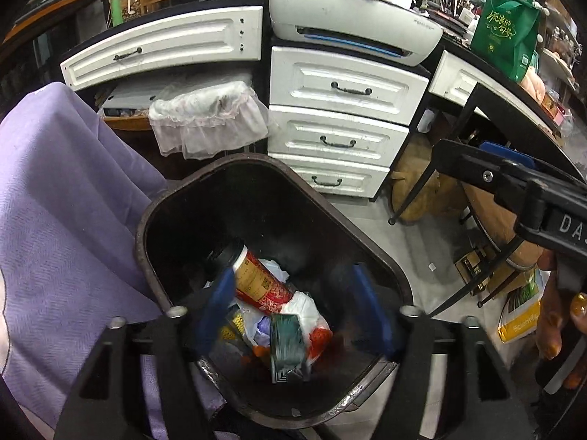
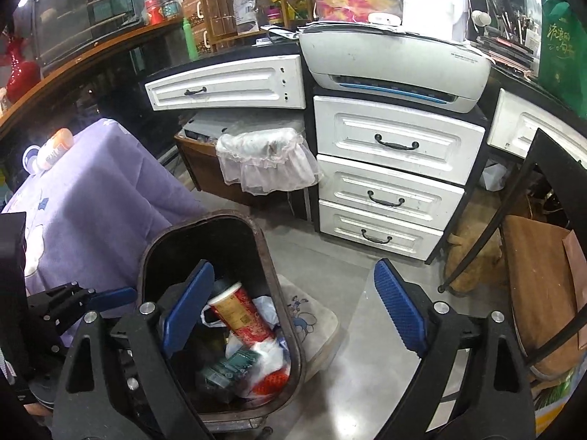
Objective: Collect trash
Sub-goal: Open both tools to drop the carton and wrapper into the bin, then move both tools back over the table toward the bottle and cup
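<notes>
L gripper [image 1: 293, 311] over bin [image 1: 385, 264], cloth [image 1: 66, 201] beside

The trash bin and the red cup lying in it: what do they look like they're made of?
Trash bin: probably hard plastic, dark brown and semi-gloss; its smooth moulded rim catches highlights and shows scuffs at the near edge. Red cup: apparently printed paperboard with a dark plastic lid; the matte wall carries red and gold print and a code. Neither can be confirmed by sight alone.

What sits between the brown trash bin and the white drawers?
In the right wrist view, a small cartoon-printed cushion lies beside the trash bin; past it, bare grey floor runs to the white drawers.
</notes>
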A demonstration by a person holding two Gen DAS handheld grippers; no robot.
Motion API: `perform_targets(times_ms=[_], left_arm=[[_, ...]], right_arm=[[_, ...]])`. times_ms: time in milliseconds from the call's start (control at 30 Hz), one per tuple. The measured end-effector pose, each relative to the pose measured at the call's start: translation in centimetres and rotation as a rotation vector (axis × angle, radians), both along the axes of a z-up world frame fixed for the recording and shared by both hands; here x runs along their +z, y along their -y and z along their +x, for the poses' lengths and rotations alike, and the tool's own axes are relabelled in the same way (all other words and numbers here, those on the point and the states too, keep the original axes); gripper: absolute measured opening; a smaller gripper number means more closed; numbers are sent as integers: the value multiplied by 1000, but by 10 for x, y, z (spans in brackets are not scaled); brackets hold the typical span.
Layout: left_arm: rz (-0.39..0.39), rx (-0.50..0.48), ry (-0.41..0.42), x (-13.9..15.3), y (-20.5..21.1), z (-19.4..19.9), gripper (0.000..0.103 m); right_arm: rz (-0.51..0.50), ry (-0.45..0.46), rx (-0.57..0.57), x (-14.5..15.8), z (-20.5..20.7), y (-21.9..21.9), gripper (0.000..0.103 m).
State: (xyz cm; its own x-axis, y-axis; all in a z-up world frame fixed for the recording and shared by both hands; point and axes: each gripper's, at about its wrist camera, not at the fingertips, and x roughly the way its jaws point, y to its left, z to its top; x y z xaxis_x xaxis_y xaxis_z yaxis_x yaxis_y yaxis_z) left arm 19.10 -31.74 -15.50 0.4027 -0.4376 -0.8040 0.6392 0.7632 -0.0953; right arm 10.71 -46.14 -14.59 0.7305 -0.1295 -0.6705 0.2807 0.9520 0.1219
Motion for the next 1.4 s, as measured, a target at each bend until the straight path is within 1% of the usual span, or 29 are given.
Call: perform_targets(times_ms=[33, 200, 267, 367, 500, 700, 800, 867, 933, 1067, 1133, 1200, 1267, 1400], left_arm=[[-2, 3, 5, 1, 0, 0, 77], [-34, 4, -4, 11, -8, -3, 81], [-53, 5, -2, 17, -14, -5, 83], [-79, 10, -5, 28, -22, -9, 84], [-98, 6, 39, 52, -39, -17, 87], [-139, 33, 93, 91, -73, -18, 94], [-128, 54, 132, 104, -92, -15, 96], [-120, 85, 150, 111, -110, -10, 96], [-118, 118, 161, 115, -126, -5, 96], [-115, 211, 165, 120, -170, 10, 97], [-99, 254, 176, 122, -191, 15, 97], [-78, 302, 183, 122, -217, 24, 97], [-73, 350, 184, 123, -239, 33, 97], [-61, 443, 188, 126, -285, 53, 97]], right_arm=[[0, 3, 1, 1, 0, -1, 88], [3, 19, 13, 6, -1, -1, 88], [20, 26, 24, 8, -2, -2, 89], [46, 30, 40, 10, -1, -3, 89], [67, 39, 70, 15, 0, -9, 89], [114, 47, 191, 26, 11, -33, 89], [136, 59, 280, 36, 19, -55, 89], [144, 69, 336, 44, 28, -72, 90], [161, 79, 384, 52, 38, -89, 93], [179, 83, 477, 64, 61, -125, 93], [178, 82, 517, 70, 71, -141, 93], [169, 75, 580, 76, 86, -162, 93], [152, 66, 636, 81, 102, -184, 94], [100, 18, 761, 89, 142, -233, 94]])
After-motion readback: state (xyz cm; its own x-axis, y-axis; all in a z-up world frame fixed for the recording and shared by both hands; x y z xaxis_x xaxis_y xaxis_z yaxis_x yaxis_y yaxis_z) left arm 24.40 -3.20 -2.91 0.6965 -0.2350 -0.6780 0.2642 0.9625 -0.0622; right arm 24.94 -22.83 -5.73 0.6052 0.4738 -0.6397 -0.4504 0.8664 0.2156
